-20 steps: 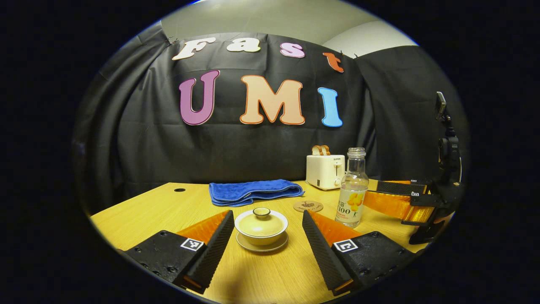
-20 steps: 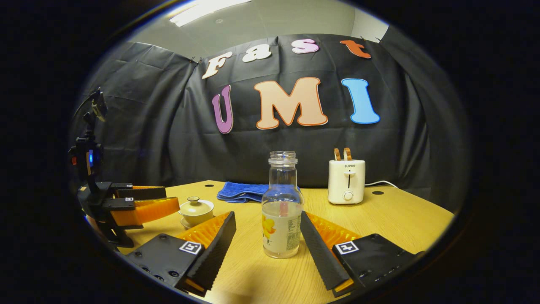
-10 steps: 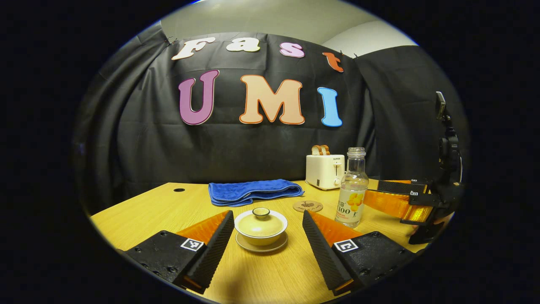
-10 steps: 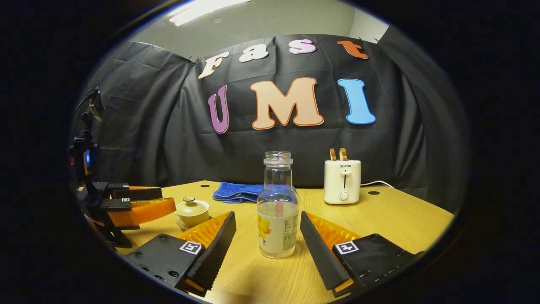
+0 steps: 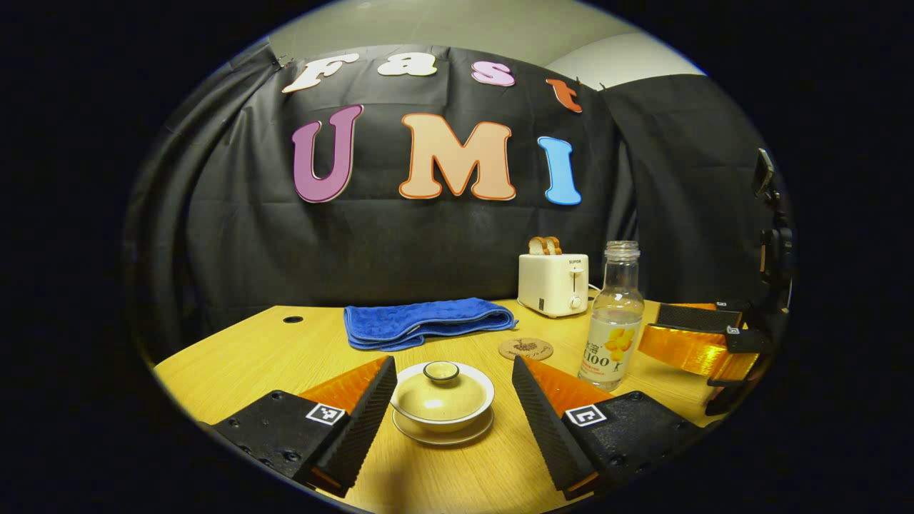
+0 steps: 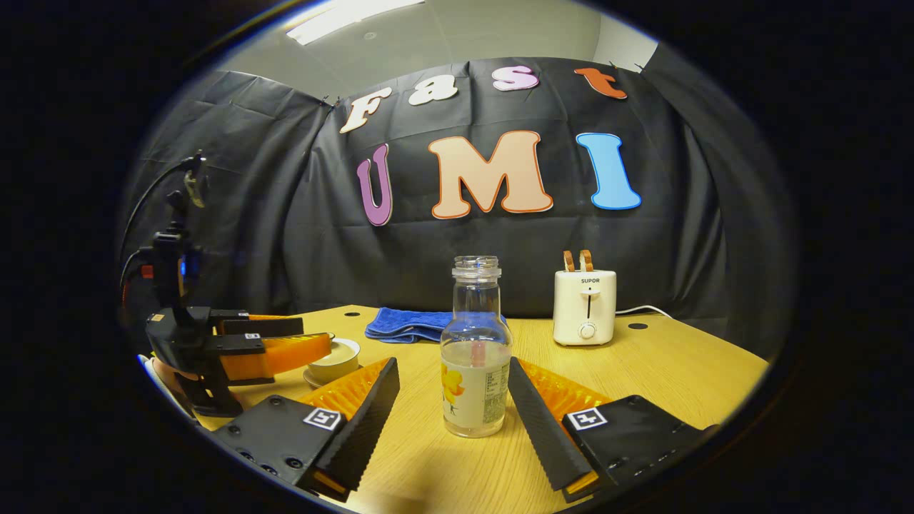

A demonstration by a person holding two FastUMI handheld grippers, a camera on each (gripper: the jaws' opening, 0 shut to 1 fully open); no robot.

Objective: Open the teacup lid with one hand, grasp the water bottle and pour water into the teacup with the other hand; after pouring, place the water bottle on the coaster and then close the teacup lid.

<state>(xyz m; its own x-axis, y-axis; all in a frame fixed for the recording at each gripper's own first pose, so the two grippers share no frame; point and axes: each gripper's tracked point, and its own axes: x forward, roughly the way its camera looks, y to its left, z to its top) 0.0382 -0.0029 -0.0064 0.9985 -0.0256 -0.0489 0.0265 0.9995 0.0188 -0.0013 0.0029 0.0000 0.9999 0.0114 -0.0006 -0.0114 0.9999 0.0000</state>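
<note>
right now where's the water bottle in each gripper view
Left gripper view: the water bottle stands upright right of centre, beyond the left gripper's own fingers, just right of the coaster.
Right gripper view: the same bottle stands dead centre, between the right gripper's open fingers, untouched.
Shared landmark: the white toaster, behind the bottle in both.

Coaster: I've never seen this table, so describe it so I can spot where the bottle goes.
On the wooden table, look in front of the white toaster, between the blue towel and the bottle. The coaster lies flat there, with nothing on it. It is the one small, round, brown disc with a dark print, much flatter than the lidded teacup nearer the left claw.
</note>
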